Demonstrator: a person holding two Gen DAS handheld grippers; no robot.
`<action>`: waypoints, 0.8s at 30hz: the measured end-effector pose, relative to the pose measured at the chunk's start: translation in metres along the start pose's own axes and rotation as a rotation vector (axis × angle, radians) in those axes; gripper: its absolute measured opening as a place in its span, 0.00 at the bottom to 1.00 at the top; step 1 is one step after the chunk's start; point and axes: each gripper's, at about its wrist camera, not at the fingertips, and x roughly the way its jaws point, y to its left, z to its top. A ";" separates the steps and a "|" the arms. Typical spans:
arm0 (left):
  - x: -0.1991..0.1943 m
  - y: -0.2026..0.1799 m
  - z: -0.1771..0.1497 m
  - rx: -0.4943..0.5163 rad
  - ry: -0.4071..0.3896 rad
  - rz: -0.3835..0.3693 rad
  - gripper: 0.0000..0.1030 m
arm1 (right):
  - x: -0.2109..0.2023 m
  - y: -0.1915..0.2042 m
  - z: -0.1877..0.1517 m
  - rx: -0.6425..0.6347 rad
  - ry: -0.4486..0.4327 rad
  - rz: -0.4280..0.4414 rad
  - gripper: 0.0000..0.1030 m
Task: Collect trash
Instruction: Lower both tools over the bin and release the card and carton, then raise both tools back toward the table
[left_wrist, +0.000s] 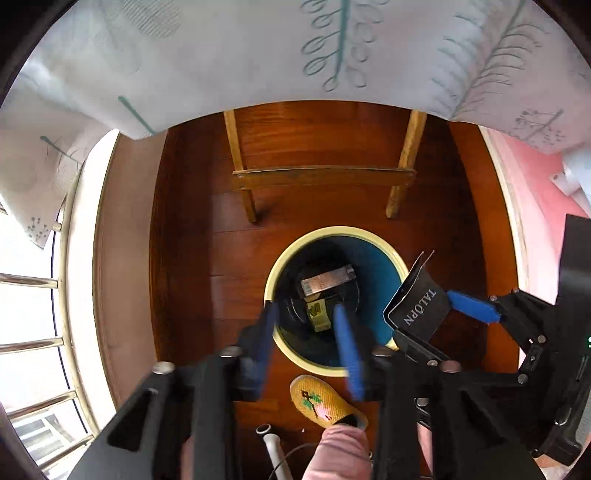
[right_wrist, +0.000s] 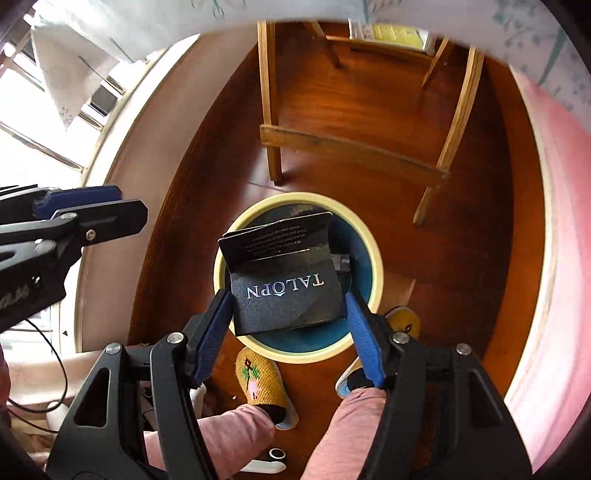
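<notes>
Your right tongs (right_wrist: 286, 321) grasp a black TALOPN card (right_wrist: 286, 291) above the yellow-rimmed bin (right_wrist: 375, 266); your left tongs (left_wrist: 308, 321) hang released over 2 discarded packets (left_wrist: 325, 284).

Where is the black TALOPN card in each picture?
Left wrist view: the black card is right of centre, beside the bin's right rim, held by the right tool.
Right wrist view: the card is in the centre, between the right tool's blue fingers, above the bin.
Shared landmark: the round bin with the cream rim on the wooden floor.
</notes>
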 end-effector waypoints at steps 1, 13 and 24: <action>0.004 -0.001 0.001 -0.013 -0.003 0.004 0.52 | 0.006 -0.001 0.000 0.008 0.009 0.000 0.59; 0.004 0.025 0.015 -0.053 -0.022 0.042 0.77 | 0.012 -0.002 0.014 0.019 -0.026 -0.010 0.76; -0.080 0.009 0.040 -0.004 -0.110 0.085 0.77 | -0.067 -0.007 0.033 0.050 -0.134 0.014 0.76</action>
